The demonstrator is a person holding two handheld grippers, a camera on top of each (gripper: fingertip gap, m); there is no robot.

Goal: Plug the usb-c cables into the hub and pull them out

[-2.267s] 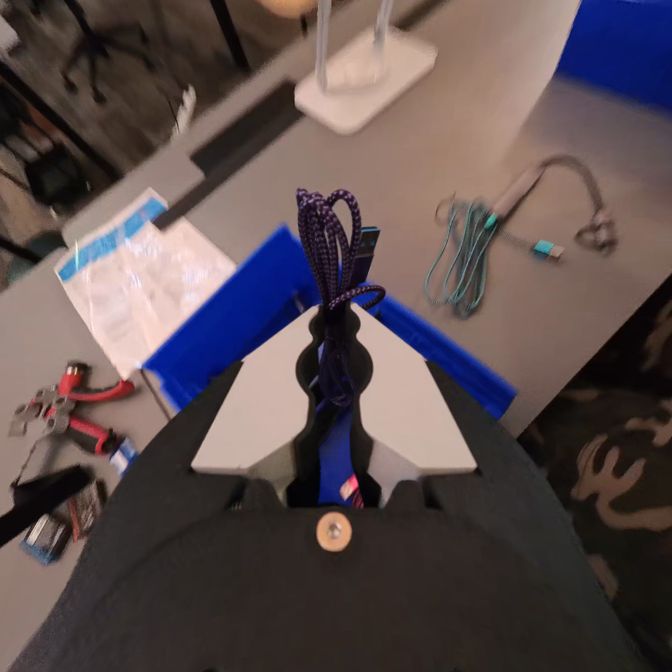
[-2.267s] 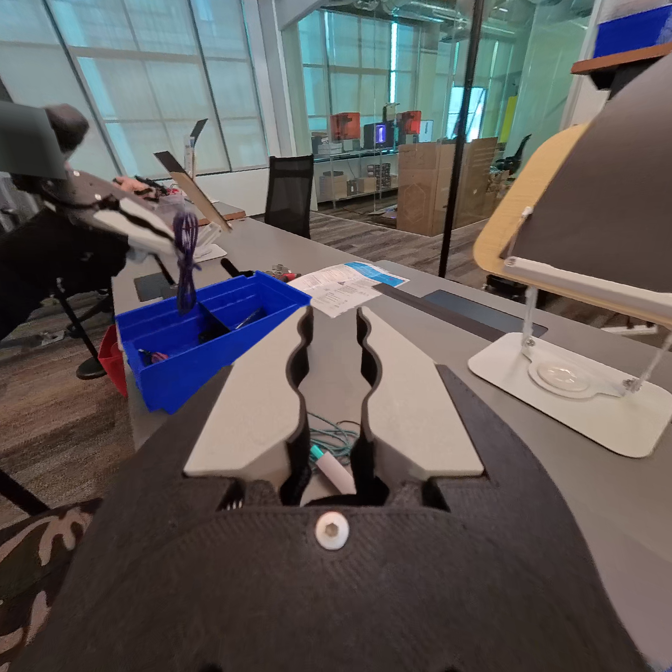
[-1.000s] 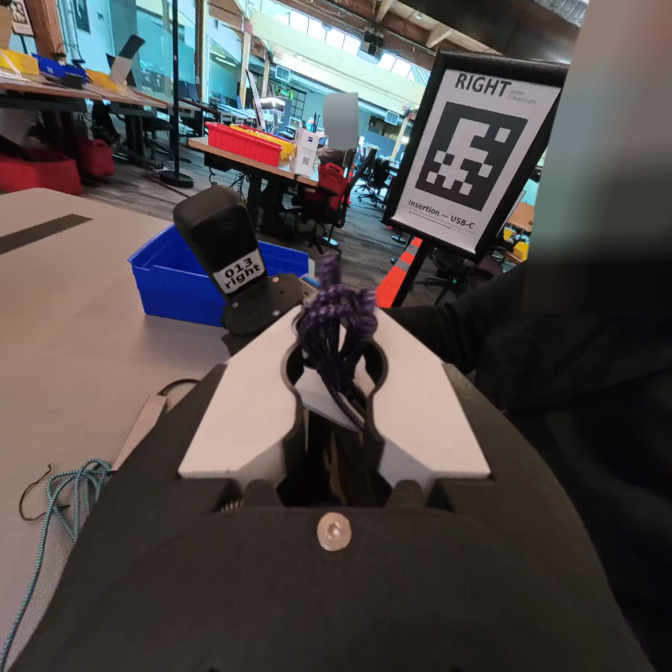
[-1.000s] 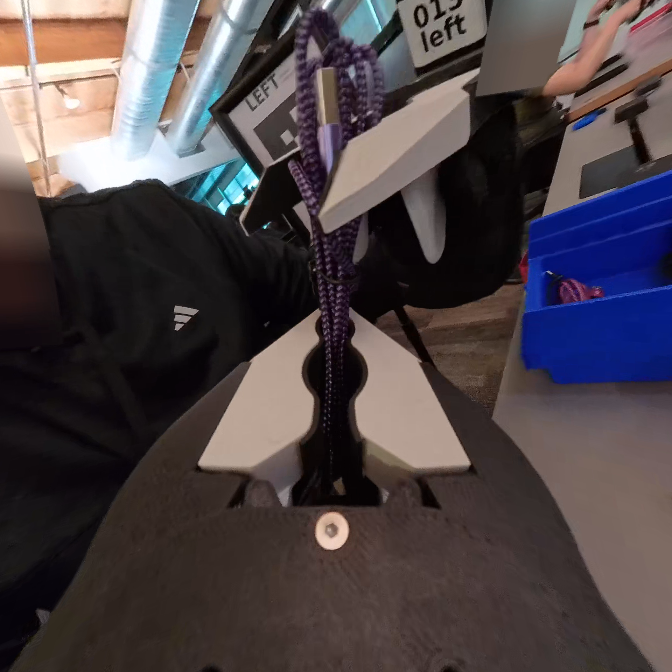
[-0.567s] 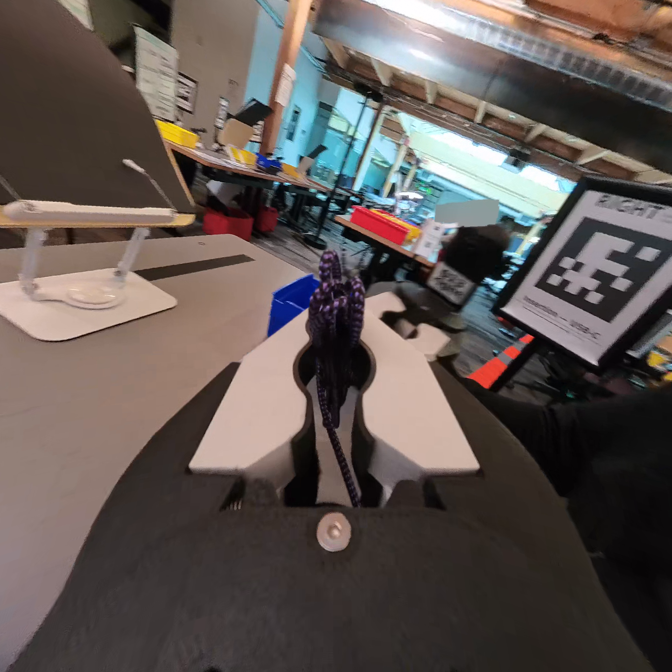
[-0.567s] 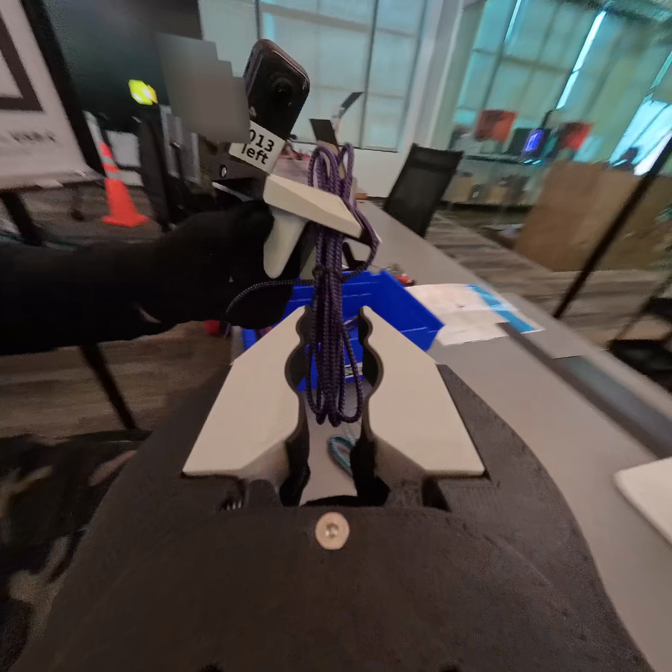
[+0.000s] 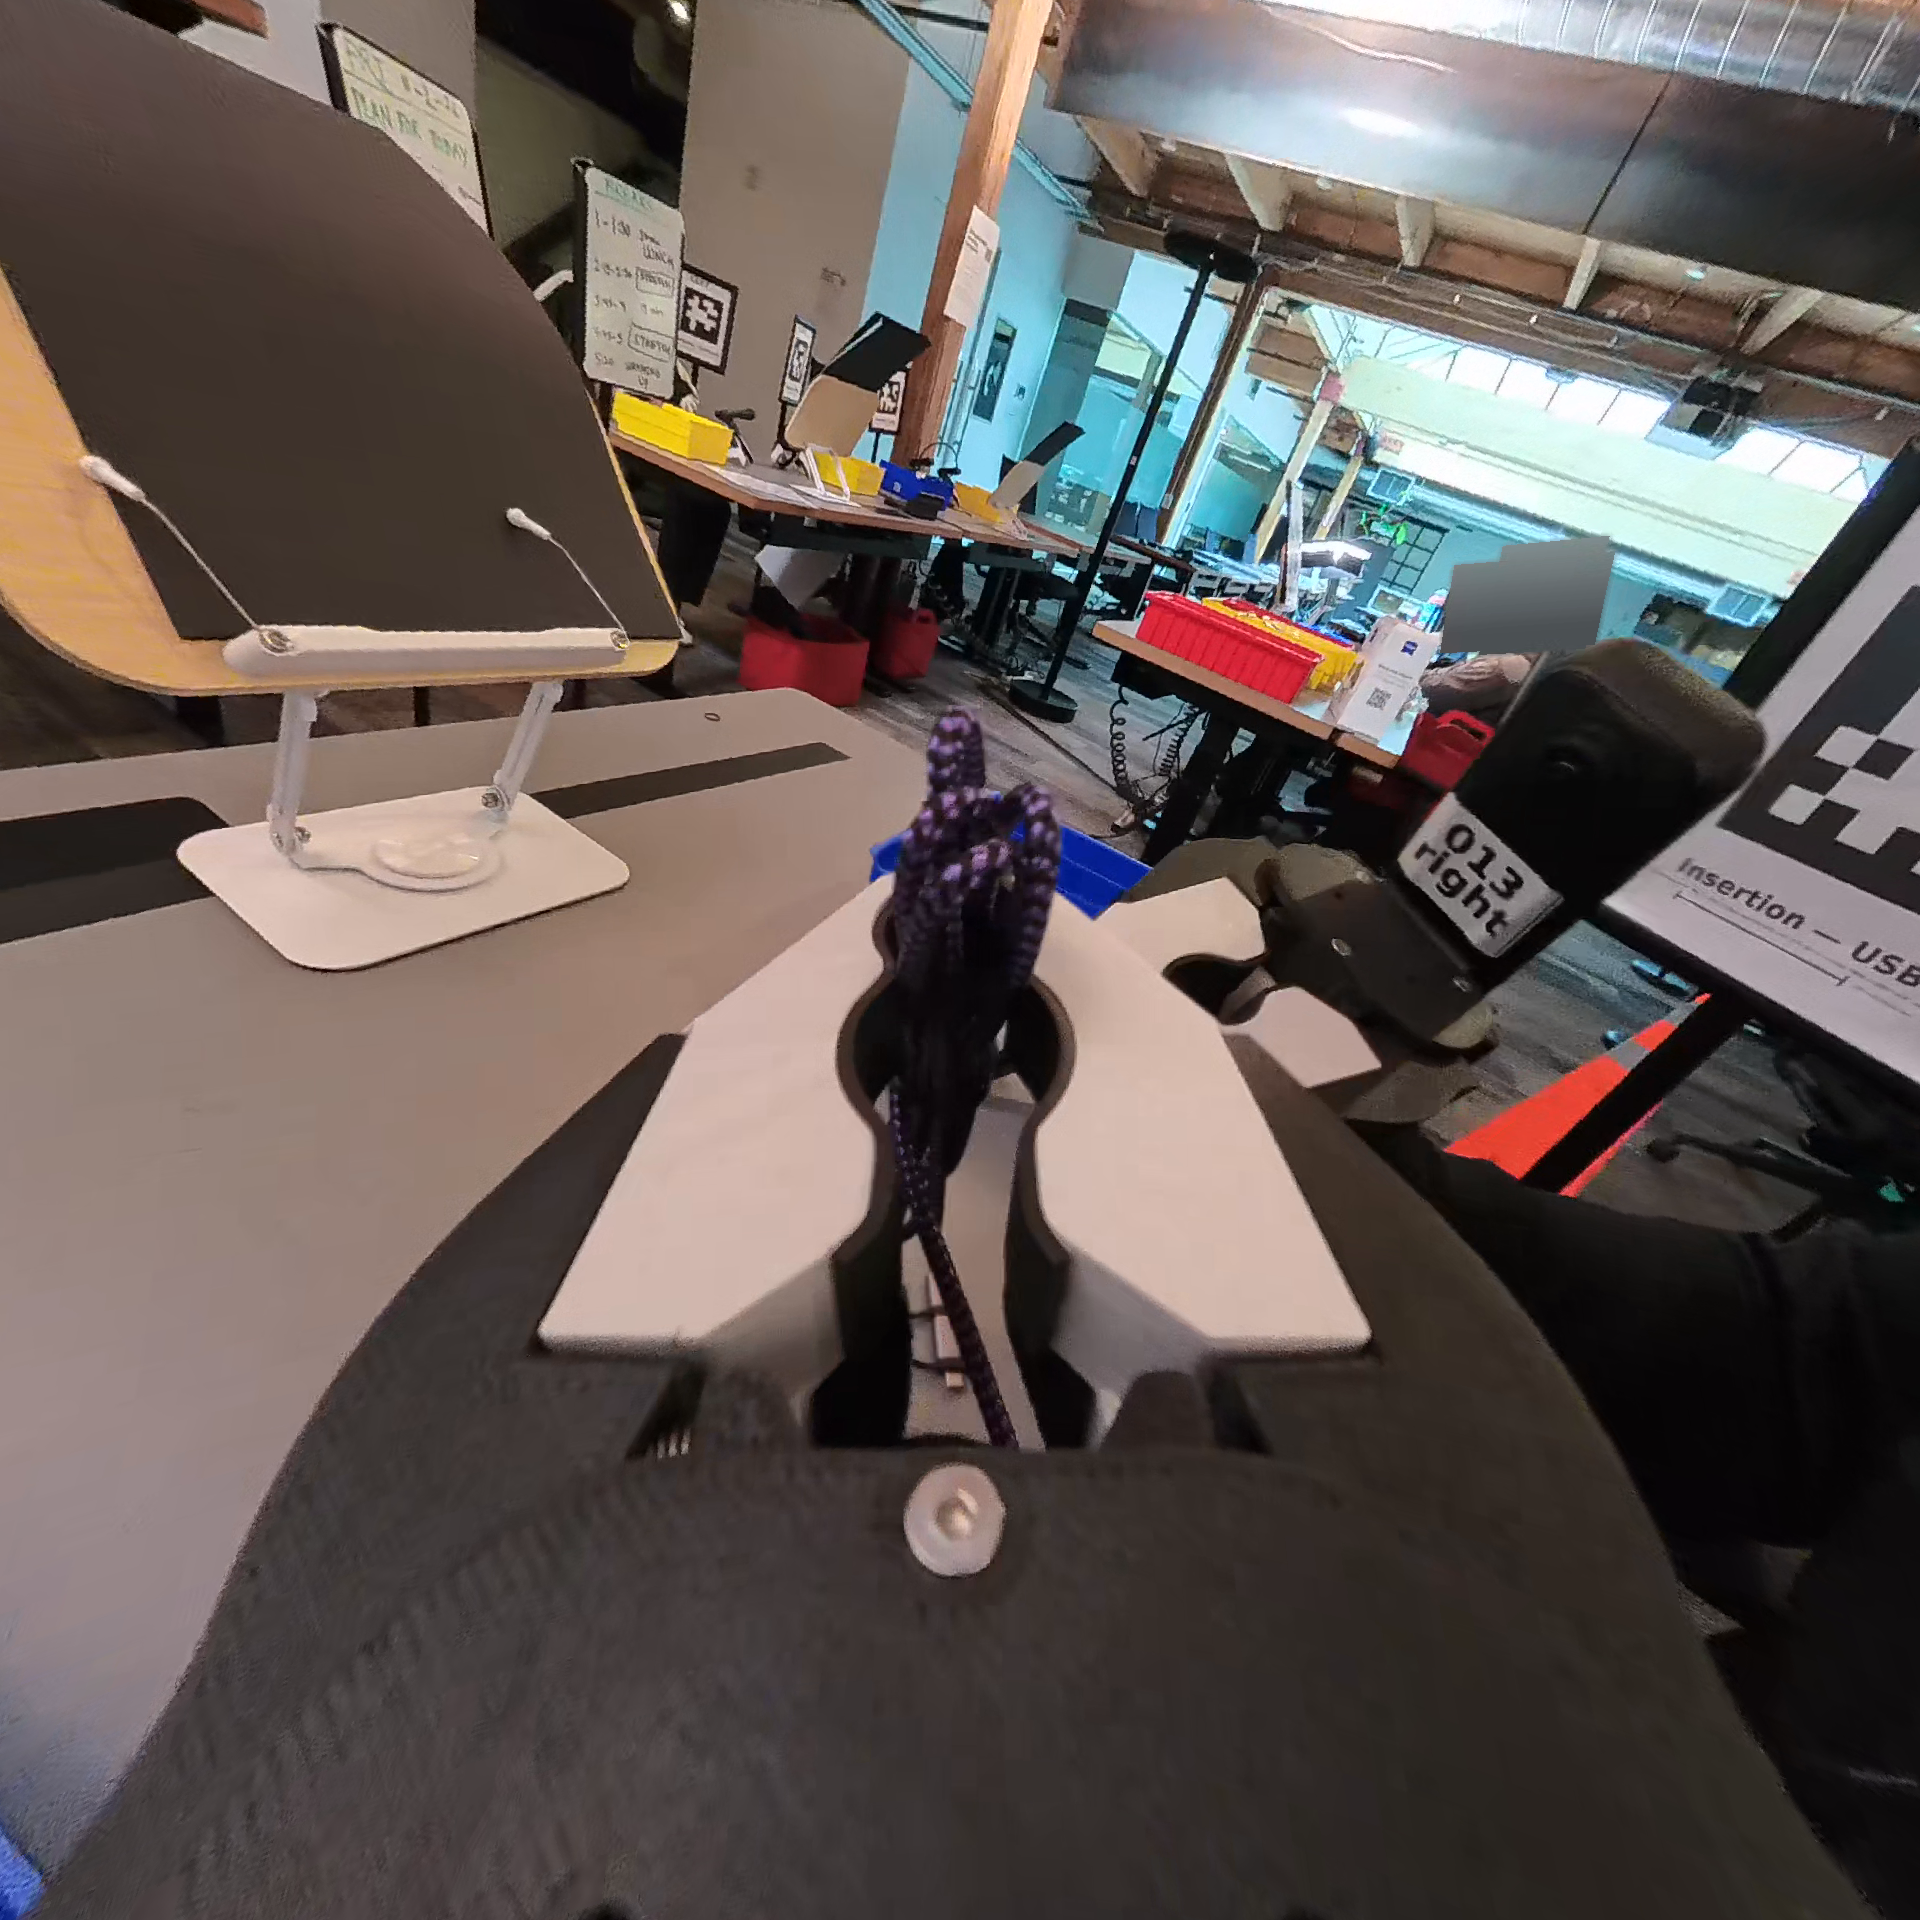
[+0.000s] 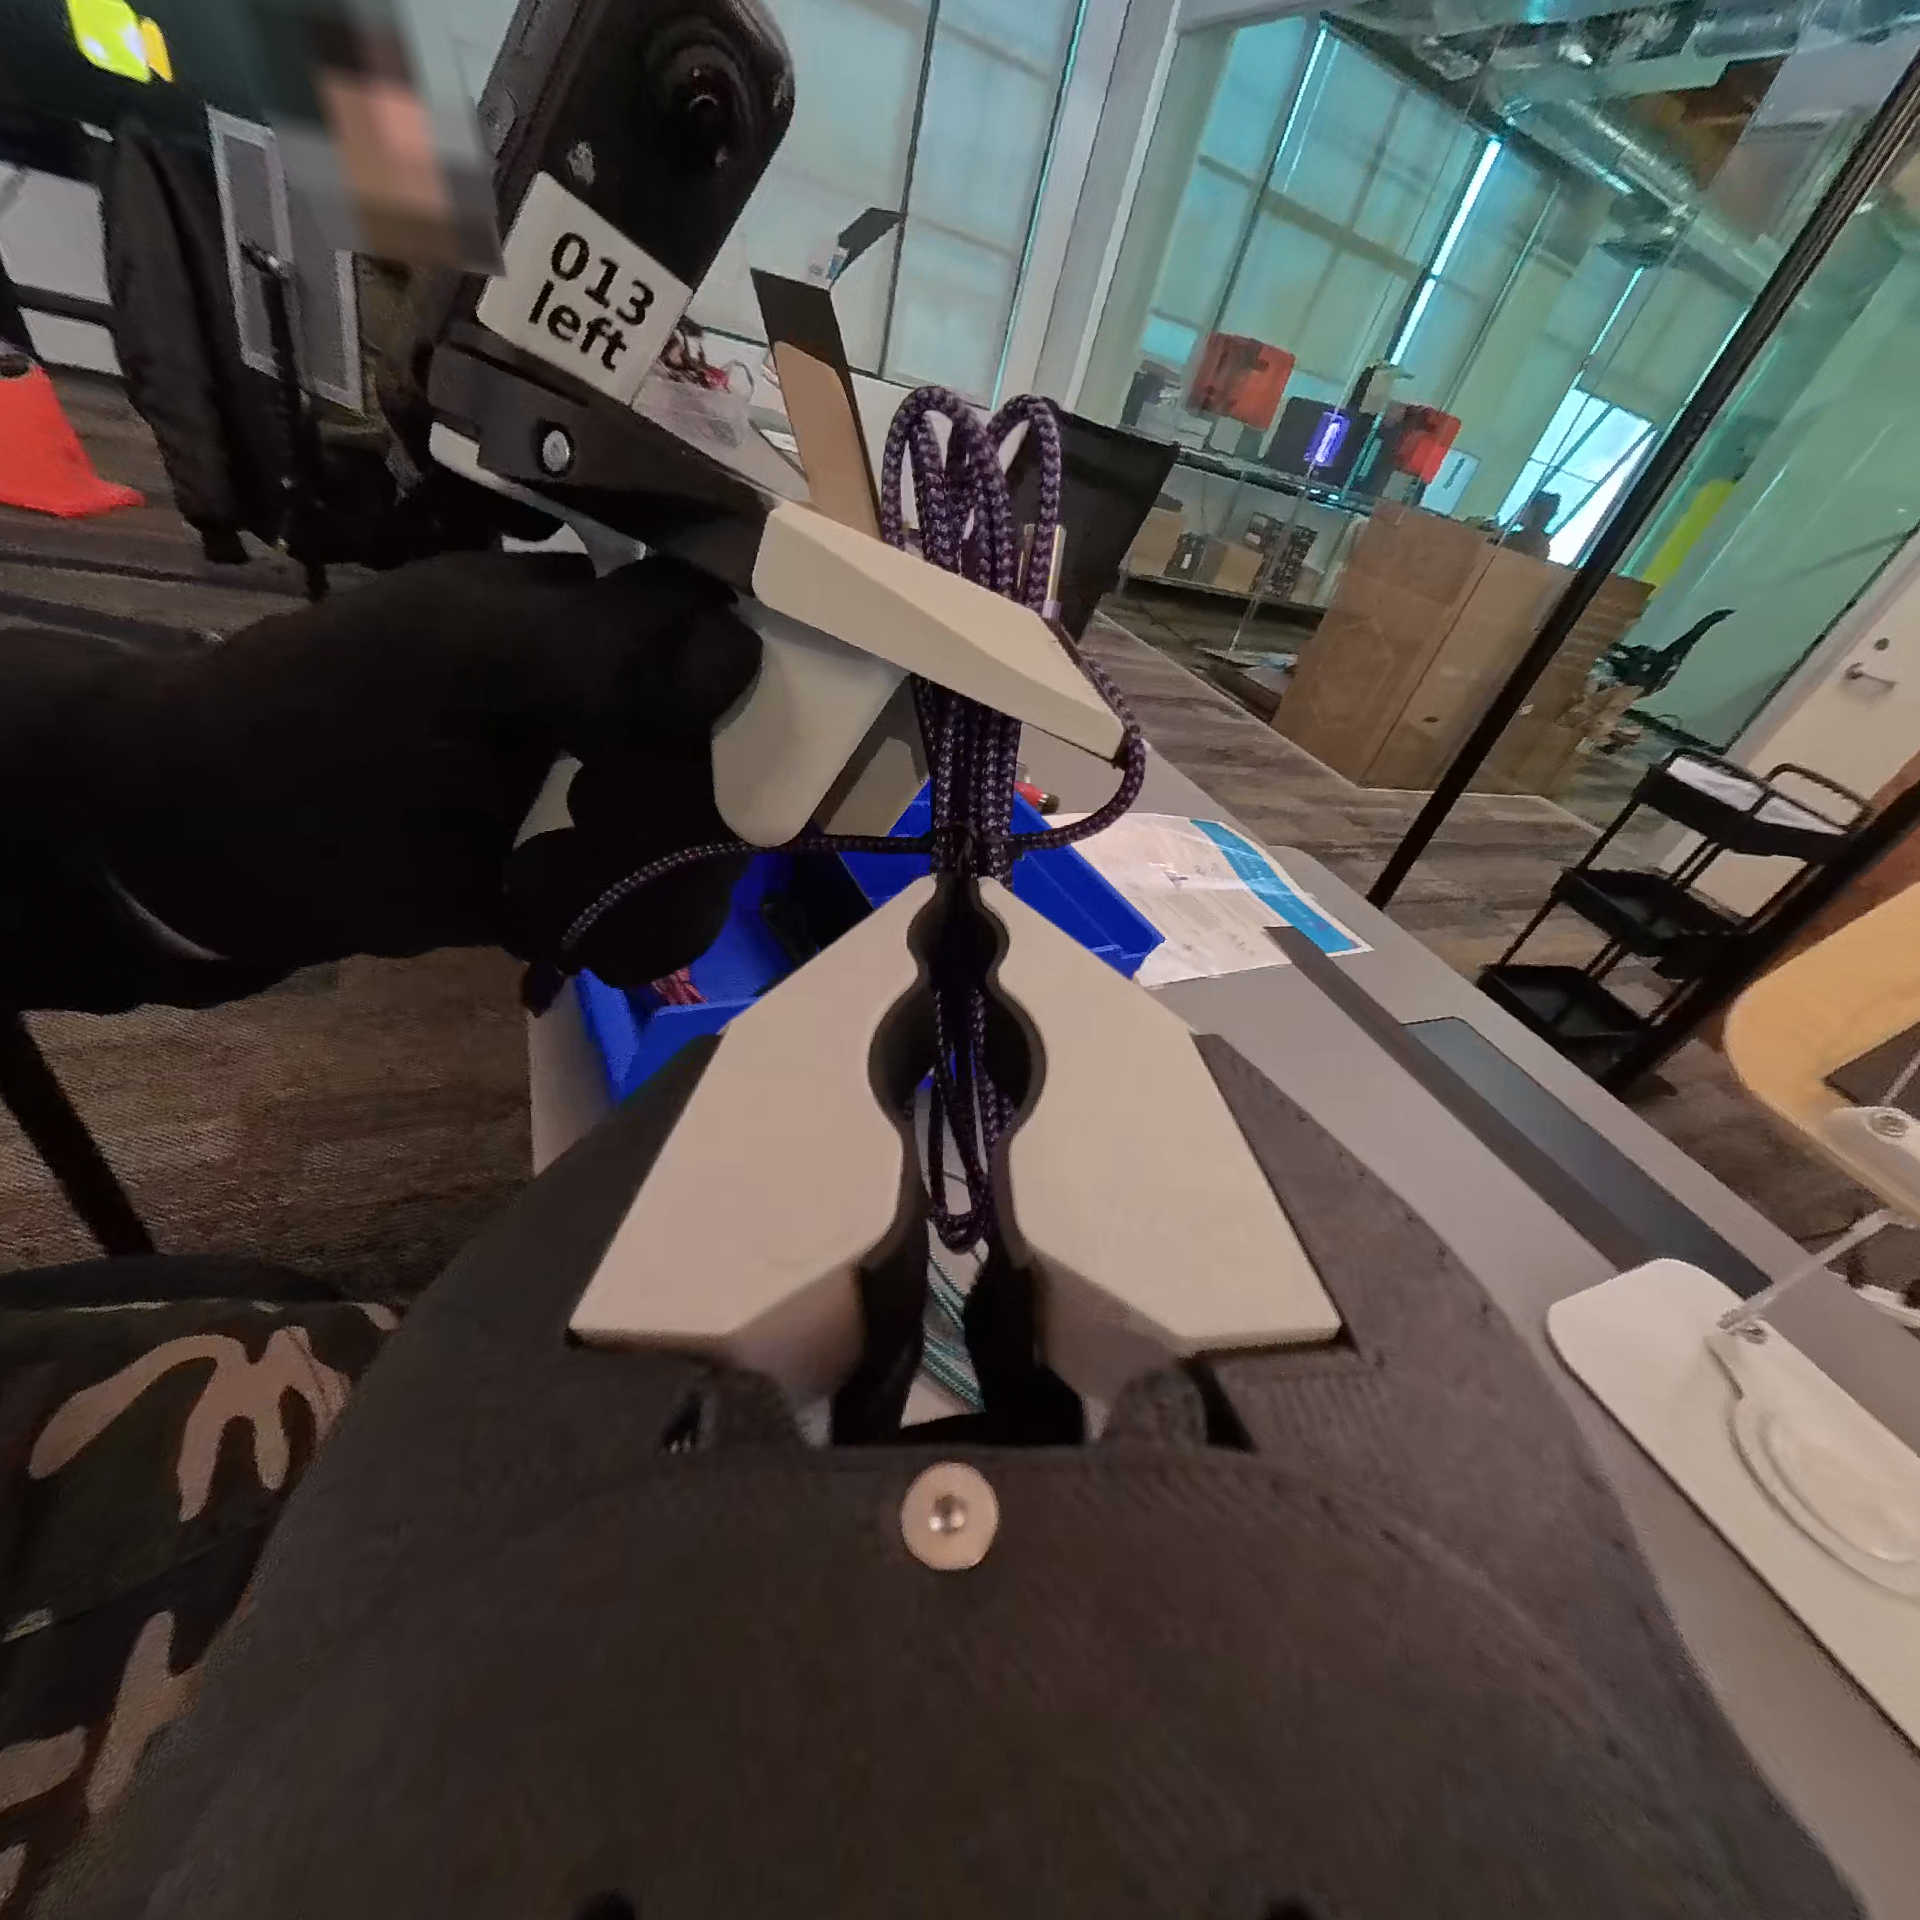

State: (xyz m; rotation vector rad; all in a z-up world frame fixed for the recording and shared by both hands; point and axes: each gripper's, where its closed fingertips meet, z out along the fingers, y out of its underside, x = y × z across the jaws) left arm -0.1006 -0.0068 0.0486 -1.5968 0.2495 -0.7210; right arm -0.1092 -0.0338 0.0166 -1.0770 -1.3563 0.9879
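Purple usb-c cable (image 8: pixel 971 727), bundled and tied, is held mid-air: left gripper (image 8: pixel 1117 743) fingers pinch its upper loops, right gripper (image 8: pixel 961 888) fingers clamp by the tie. Advice: unbundle over the worktop (image 7: pixel 312 1091), free a plug.

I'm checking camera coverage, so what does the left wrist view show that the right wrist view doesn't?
Only the left wrist view shows the whole tilted board stand, red and yellow bins on far tables, and the right gripper from outside.

Only the right wrist view shows paper sheets, the blue bin's inside, and the left gripper from outside.

Both show the bundled purple cable, gripped by both, and the grey table.
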